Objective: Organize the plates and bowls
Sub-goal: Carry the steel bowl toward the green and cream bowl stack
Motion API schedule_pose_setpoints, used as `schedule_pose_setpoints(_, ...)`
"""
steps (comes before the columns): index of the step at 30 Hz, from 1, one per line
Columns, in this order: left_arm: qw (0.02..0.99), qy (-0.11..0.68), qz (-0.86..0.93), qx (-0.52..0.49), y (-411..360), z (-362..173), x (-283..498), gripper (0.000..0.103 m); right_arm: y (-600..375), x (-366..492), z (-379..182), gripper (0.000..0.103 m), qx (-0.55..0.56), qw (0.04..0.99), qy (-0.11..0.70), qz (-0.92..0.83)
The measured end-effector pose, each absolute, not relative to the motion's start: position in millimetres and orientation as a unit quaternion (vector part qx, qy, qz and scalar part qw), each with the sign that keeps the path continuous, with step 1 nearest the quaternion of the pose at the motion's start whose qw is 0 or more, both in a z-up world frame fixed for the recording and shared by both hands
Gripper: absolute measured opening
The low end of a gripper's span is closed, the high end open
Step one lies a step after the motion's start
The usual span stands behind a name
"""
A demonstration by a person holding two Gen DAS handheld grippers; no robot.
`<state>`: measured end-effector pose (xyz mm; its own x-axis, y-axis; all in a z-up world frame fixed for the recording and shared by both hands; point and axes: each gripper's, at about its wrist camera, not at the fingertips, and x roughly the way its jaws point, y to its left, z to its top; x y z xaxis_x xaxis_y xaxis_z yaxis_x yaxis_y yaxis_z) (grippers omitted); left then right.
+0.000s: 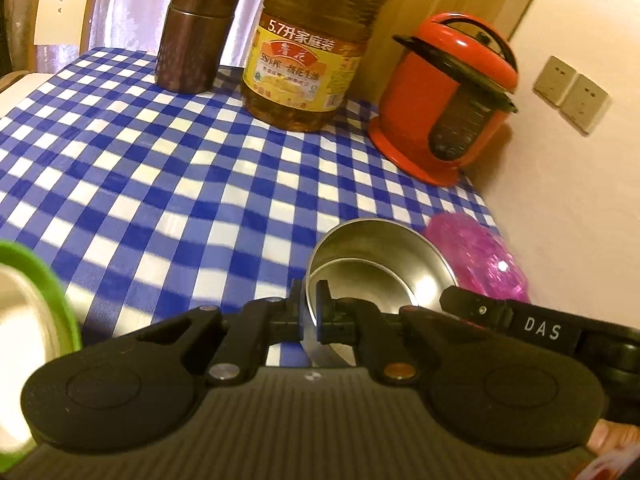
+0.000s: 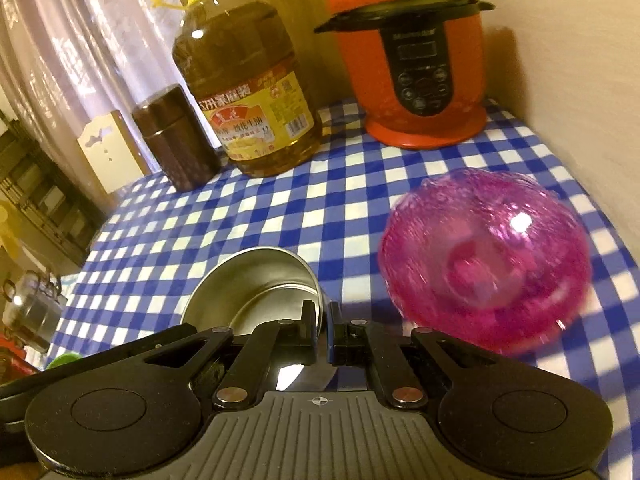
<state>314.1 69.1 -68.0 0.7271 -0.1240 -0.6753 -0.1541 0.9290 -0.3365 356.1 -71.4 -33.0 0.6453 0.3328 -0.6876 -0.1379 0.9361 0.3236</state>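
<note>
1. Fingers of the left gripper (image 1: pixel 309 300), low centre of its frame, pinch the near left rim of a steel bowl (image 1: pixel 384 264).
2. Right gripper (image 2: pixel 323 316) clamps the same steel bowl (image 2: pixel 256 284) on its right rim, low centre of its frame.
3. A pink bowl (image 2: pixel 486 264), blurred, sits just right of the steel one on the blue checked tablecloth (image 2: pixel 320 208).
4. A green-rimmed dish (image 1: pixel 28 320) shows at the left wrist view's lower left edge.
5. Along the top stand a brown canister (image 1: pixel 196 36), an oil jug (image 1: pixel 308 52) and a red cooker (image 1: pixel 448 96).
</note>
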Motion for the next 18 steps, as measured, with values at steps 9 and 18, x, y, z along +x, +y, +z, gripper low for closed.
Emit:
schedule_pose_setpoints(9,0.916,0.361,0.002,-0.175,59,-40,246,0.004,-71,282,-10,0.005,0.123,0.902,0.392,0.130)
schedule_pose_setpoints(18,0.925,0.344,0.001,-0.160,55,-8,191,0.004,-71,223,14,0.005,0.147,0.902,0.383,0.135)
